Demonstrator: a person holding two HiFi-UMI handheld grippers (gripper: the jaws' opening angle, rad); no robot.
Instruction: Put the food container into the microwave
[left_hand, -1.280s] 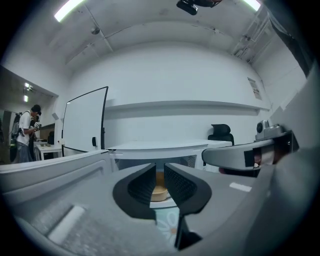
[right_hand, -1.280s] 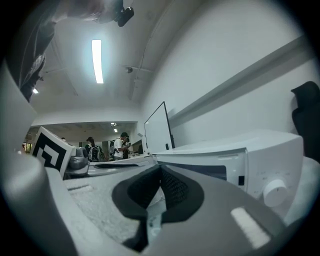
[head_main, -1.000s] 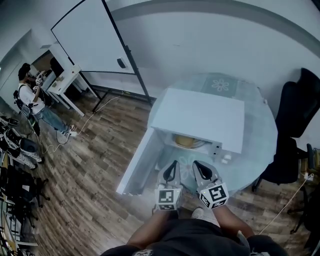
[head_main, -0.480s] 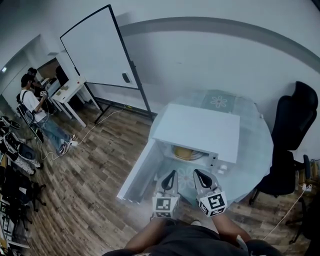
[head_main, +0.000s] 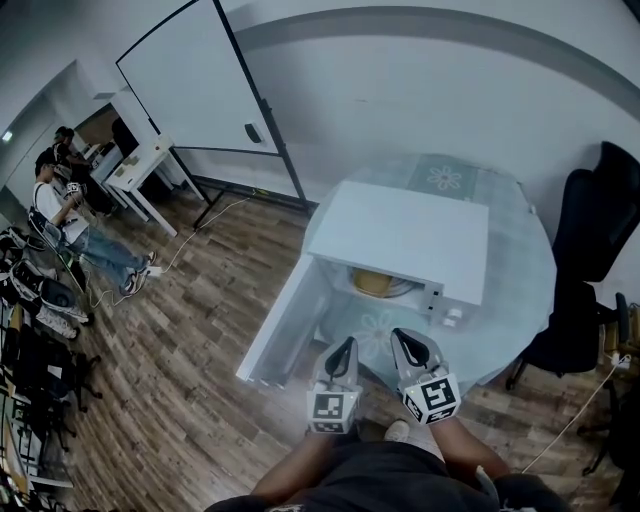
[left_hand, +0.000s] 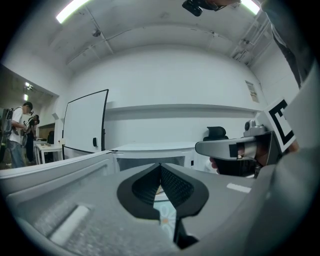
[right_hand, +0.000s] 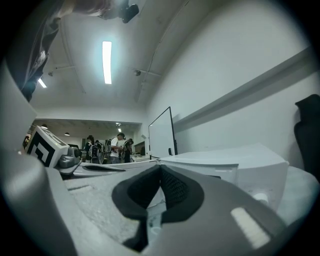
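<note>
**Head view:** The microwave (head_main: 400, 235), a smooth white box, stands on a round table (head_main: 520, 270) with a pale, glossy flower-print cover. Its flat door (head_main: 280, 325) hangs wide open to the left. The food container (head_main: 374, 281), round and yellowish, sits inside the microwave's cavity. In front of the opening, the left gripper (head_main: 342, 350) and right gripper (head_main: 403, 342) point at it side by side, each grey and tapered, with a marker cube behind. Left of the microwave lies a wood-plank floor (head_main: 180, 330). Behind it a whiteboard (head_main: 190, 80) leans, and to the right is a black chair (head_main: 600, 210).

**Left gripper view:** The left gripper (left_hand: 161, 169) has its ribbed black pads pressed together, with nothing between them. The microwave (left_hand: 150, 150) is straight ahead. Its door (left_hand: 55, 167) is on the left, and the right gripper (left_hand: 232, 148) crosses on the right.

**Right gripper view:** The right gripper (right_hand: 160, 170) is likewise closed and empty. The microwave (right_hand: 225, 160) fills the right side. To its left are the left gripper (right_hand: 55, 155), the whiteboard (right_hand: 162, 132) and some distant people (right_hand: 115, 146).
</note>
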